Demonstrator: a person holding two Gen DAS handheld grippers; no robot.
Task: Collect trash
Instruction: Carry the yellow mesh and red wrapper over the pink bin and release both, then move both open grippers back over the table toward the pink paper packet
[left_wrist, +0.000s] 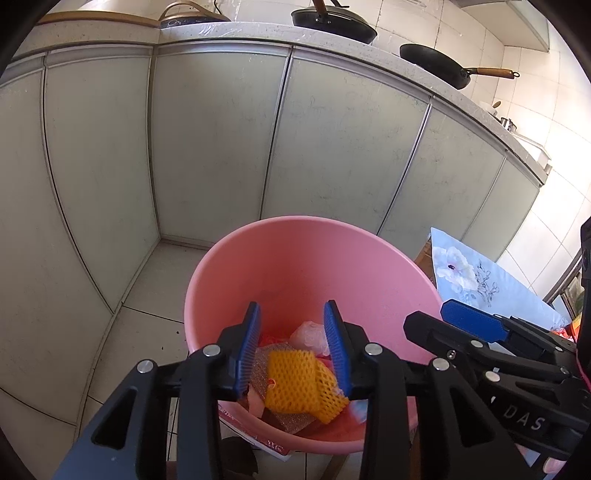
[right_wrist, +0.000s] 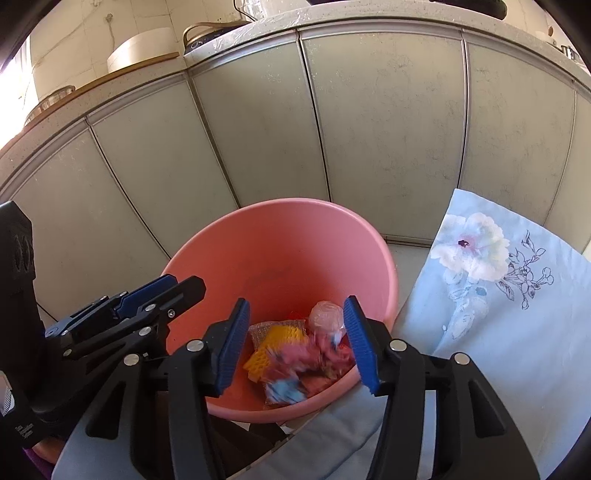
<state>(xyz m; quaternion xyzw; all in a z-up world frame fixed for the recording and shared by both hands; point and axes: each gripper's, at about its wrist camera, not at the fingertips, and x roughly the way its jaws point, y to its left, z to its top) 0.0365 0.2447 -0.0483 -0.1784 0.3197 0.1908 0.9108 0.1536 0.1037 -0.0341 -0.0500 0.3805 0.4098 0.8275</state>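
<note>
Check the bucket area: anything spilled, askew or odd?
Nothing spilled. The trash, including the yellow foam net, lies inside the pink bucket. One oddity: a pink-and-blue scrap shows blurred in the right wrist view, seemingly mid-fall.

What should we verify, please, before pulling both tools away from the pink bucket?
1. Left tool open, nothing pinched: ok.
2. Right tool open: ok; the blurred pink and blue wrapper beneath it looks to be dropping, contact cannot tell.
3. Yellow foam net inside the pink bucket: ok.
4. Bucket upright on the floor: ok.
5. Floral cloth outside the bucket: ok.
6. More trash left outside: cannot tell.
</note>
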